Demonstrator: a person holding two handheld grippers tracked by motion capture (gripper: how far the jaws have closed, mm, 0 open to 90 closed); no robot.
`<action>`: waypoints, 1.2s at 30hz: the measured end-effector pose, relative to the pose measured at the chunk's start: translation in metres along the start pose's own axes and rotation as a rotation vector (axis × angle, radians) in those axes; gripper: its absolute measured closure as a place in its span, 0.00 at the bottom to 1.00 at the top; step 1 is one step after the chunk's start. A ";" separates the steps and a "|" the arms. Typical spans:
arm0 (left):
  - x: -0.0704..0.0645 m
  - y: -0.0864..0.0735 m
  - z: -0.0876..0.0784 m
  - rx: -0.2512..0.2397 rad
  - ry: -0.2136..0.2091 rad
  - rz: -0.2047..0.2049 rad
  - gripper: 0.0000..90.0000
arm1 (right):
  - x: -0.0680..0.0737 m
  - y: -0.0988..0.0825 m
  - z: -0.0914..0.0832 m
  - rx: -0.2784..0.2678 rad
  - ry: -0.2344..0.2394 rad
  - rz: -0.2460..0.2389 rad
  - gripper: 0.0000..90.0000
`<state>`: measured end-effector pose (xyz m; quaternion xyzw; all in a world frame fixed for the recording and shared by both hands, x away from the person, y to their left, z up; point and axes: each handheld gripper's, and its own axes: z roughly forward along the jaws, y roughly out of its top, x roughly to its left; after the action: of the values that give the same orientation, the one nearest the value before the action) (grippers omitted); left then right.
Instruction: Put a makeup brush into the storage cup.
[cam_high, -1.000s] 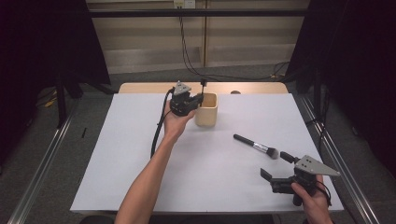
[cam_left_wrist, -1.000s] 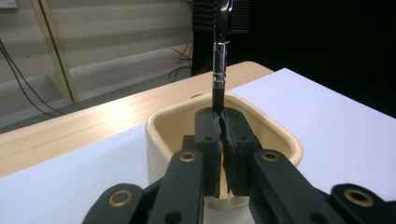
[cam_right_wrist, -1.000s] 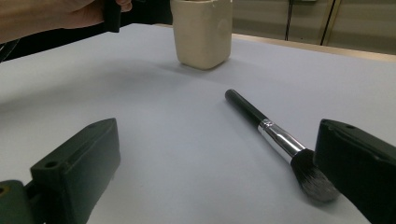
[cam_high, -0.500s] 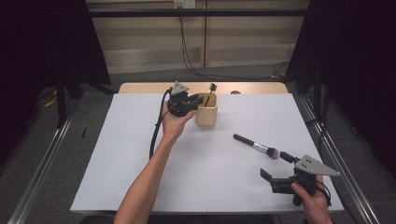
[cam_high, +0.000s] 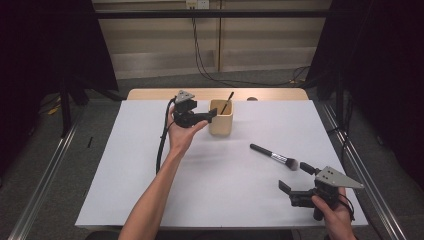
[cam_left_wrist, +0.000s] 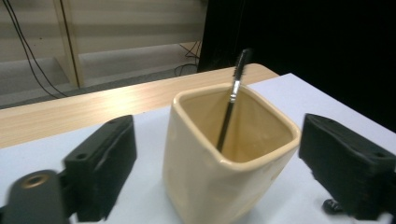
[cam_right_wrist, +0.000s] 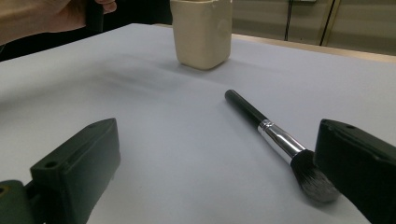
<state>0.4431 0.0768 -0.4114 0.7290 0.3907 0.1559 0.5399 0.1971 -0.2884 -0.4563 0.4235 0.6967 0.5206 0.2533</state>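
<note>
A cream square cup stands at the back middle of the white table cover. A thin black brush leans inside the cup, its tip above the rim. My left gripper is just left of the cup; its jaws have just been opening and now stand open, gripping nothing. In the left gripper view the cup and thin brush sit just ahead of the left gripper. A thick makeup brush lies flat at the right. My right gripper stands open near its bristles.
A bare wooden strip runs along the table's back edge. The left gripper's black cable trails down across the cover beside the forearm. Metal floor rails flank the table, and dark curtains stand on both sides.
The left gripper's jaws opened and let go of the thin brush, which now leans in the cup. That gripper drew back slightly to the left. The right gripper stayed put.
</note>
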 end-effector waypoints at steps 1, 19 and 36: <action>0.001 0.000 -0.001 -0.003 0.001 0.000 0.07 | 0.000 0.000 0.000 0.000 0.000 0.000 0.00; 0.002 -0.004 -0.031 -0.003 -0.003 0.101 0.04 | -0.001 0.000 0.002 0.005 0.004 -0.005 0.00; 0.008 -0.017 -0.064 -0.064 -0.014 0.126 0.03 | -0.001 0.000 0.002 0.008 0.002 -0.005 0.00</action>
<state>0.3993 0.1271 -0.4049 0.7356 0.3351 0.1966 0.5549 0.1995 -0.2884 -0.4573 0.4223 0.7002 0.5175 0.2523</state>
